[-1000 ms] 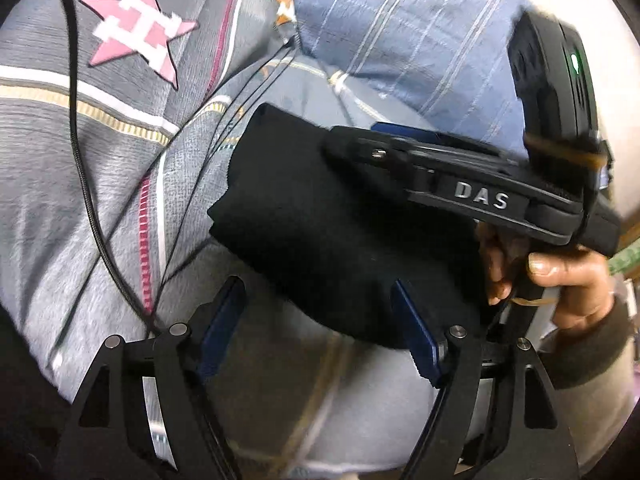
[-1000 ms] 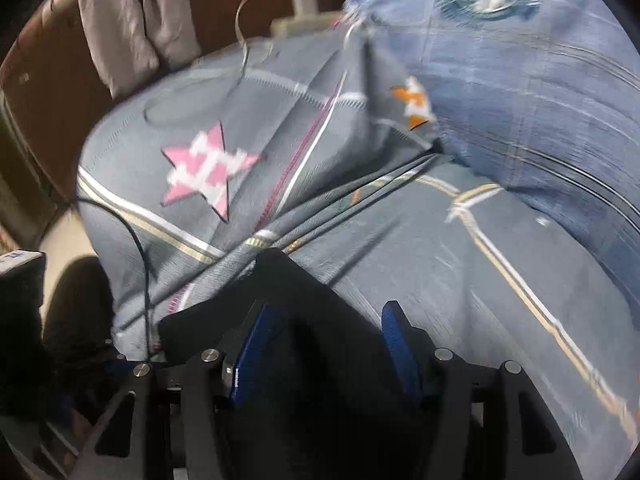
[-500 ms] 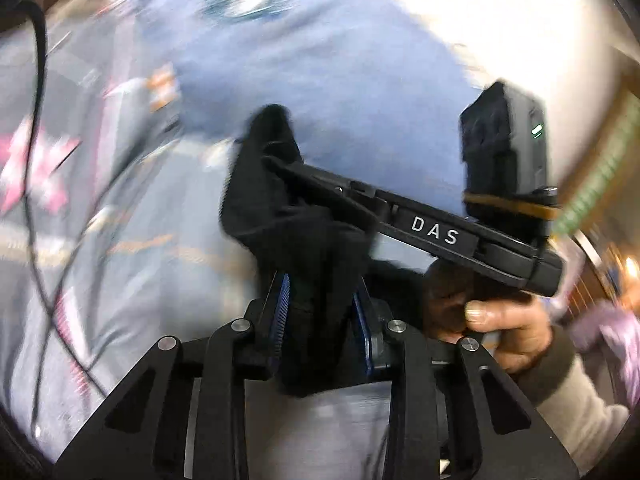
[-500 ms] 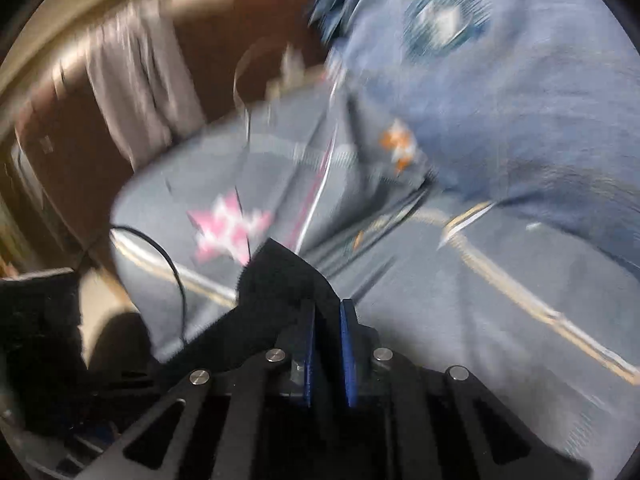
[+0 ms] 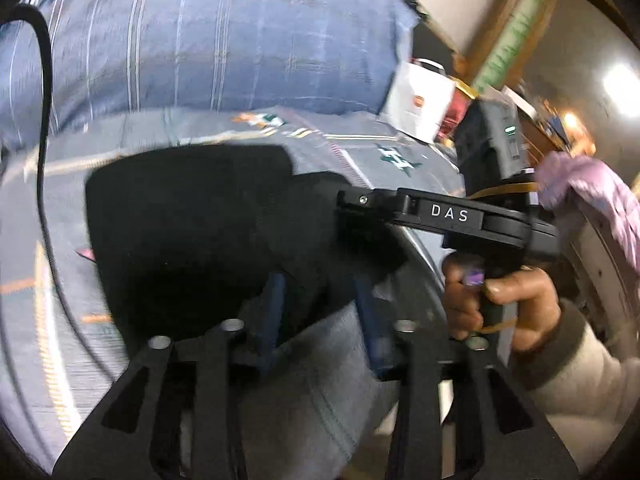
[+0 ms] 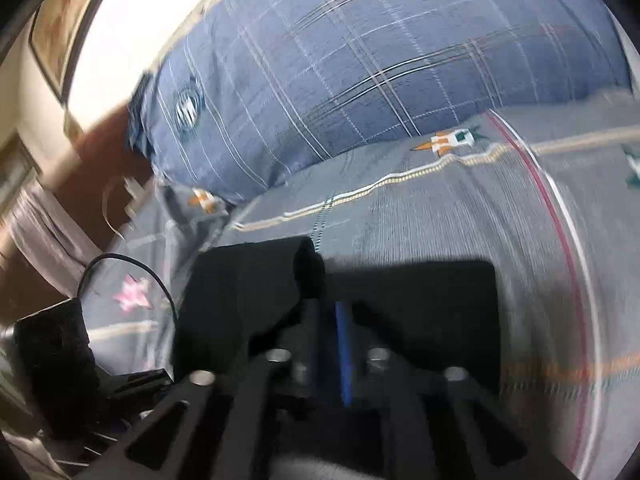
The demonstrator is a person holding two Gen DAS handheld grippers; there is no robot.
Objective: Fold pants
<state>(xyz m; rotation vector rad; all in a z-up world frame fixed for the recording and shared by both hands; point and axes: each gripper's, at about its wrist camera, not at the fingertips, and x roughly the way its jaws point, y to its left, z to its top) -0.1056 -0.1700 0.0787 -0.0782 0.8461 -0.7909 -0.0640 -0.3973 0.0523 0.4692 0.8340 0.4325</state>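
Observation:
The black pants (image 5: 188,232) are a folded bundle held above the grey patterned bedspread (image 5: 360,148). My left gripper (image 5: 318,304) has its blue pads on either side of a fold at the bundle's near edge and is shut on it. My right gripper (image 6: 330,320) is shut on the pants (image 6: 248,292), its blue pads pressed together with black cloth between them. In the left wrist view the right gripper (image 5: 352,204) comes in from the right and bites the bundle's right edge. A dark shadow (image 6: 420,292) lies on the bedspread (image 6: 440,208) beneath.
A large blue plaid pillow (image 6: 360,60) lies at the head of the bed, also seen in the left wrist view (image 5: 200,32). A black cable (image 5: 44,120) runs down the left. A white bag (image 5: 420,100) and purple cloth (image 5: 592,192) sit at the right.
Both grippers closed on the pants and lifted the bundle off the bed. Both views swung right, towards the pillow and the room's right side.

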